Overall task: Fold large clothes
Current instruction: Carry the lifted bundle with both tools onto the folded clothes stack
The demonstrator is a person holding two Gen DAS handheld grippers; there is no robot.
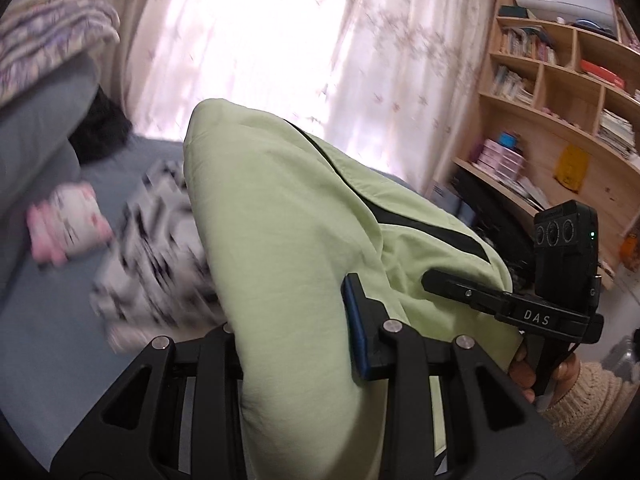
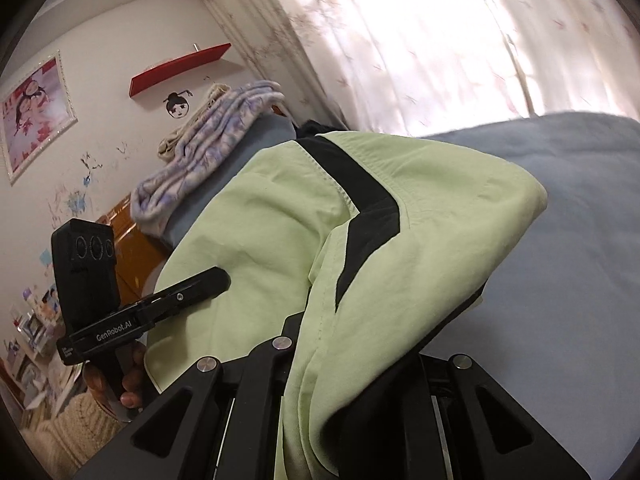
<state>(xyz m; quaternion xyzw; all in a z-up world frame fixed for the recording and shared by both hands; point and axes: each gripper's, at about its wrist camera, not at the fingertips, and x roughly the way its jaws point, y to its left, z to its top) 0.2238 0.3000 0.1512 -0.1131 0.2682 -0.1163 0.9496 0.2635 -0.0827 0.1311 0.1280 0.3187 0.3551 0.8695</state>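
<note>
Left gripper [image 1: 296, 344] and right gripper [image 2: 360, 360], each clamped on the pale green garment with black stripe [image 1: 280, 216], hold it above the blue-grey bed [image 2: 560, 264]. Left view alone shows a wooden bookshelf [image 1: 560, 92]; right view alone, a framed picture [image 2: 36, 108].

The large garment [image 1: 280, 240] is pale green cloth with a black stripe running along a stitched seam, and it is bunched and draped rather than spread flat. Seen from the left wrist, it rises in a rounded fold over the grey-blue bed. From the right wrist, its green panels overlap, with the black band bending across them.
</note>
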